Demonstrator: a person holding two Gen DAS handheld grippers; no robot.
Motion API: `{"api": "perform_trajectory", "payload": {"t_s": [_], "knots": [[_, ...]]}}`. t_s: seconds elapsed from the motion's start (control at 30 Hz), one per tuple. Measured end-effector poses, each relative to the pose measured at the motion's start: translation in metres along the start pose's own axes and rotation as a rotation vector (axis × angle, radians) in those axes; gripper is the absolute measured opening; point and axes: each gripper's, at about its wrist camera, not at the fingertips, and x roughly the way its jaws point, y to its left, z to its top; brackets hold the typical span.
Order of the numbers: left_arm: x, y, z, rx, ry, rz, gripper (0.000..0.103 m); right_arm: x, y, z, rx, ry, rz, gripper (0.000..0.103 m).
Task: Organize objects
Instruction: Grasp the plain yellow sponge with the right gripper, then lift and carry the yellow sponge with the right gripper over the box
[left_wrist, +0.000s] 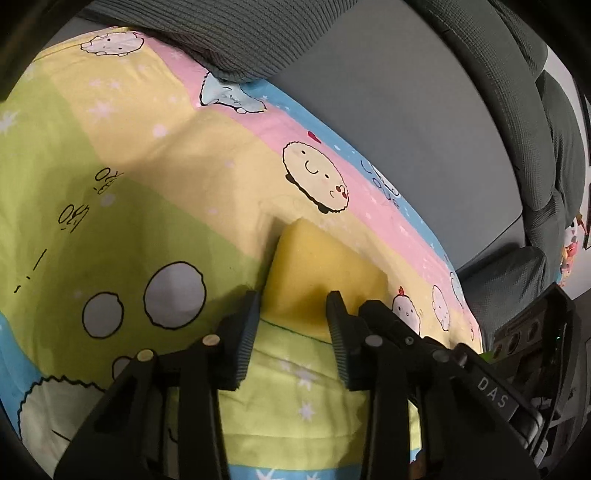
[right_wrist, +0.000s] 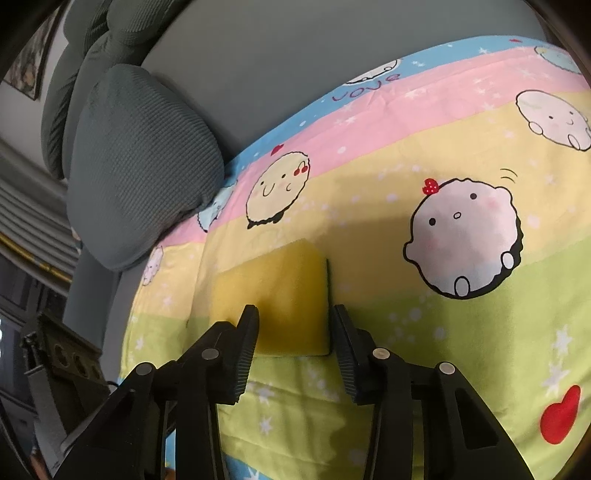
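Claws meet on one yellow sponge (left_wrist: 317, 258), which lies on a cartoon-print quilt (left_wrist: 147, 184) spread over a grey sofa (left_wrist: 406, 110).

We see the left claw (left_wrist: 294, 299) drawn narrow on the near end of the sponge. Its left finger sits against the sponge's left edge and its right finger presses a dark dent into the top. The sponge is wider than the gap and runs on past the right finger. Just beyond that finger sits more black hardware with white lettering; we cannot tell for certain what it belongs to.

We see the right claw (right_wrist: 294, 310) also narrowed on the sponge. Its right finger is against the sponge's dark right edge and its left finger is sunk into the yellow top. Here the sponge spreads out to the left of the claw.

Around the sponge, the quilt shows bands of green, yellow, pink and blue, with round smiling faces, stars and a red heart. A ribbed grey-green cushion (right_wrist: 140, 166) rests on the quilt's far corner. Off the sofa's end stands a dark box with round holes (right_wrist: 70, 354). A framed picture (right_wrist: 26, 74) hangs on the wall above.
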Motion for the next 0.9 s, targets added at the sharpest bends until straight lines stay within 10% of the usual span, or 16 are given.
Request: {"api": "perform_trajectory", "payload": {"t_s": [0.9], "knots": [[-0.076,-0.102,-0.038,0.316,-0.148,-0.101,0.034,-0.114,0.009,-0.014,0.048,-0.217,0.012,0.043]]}}
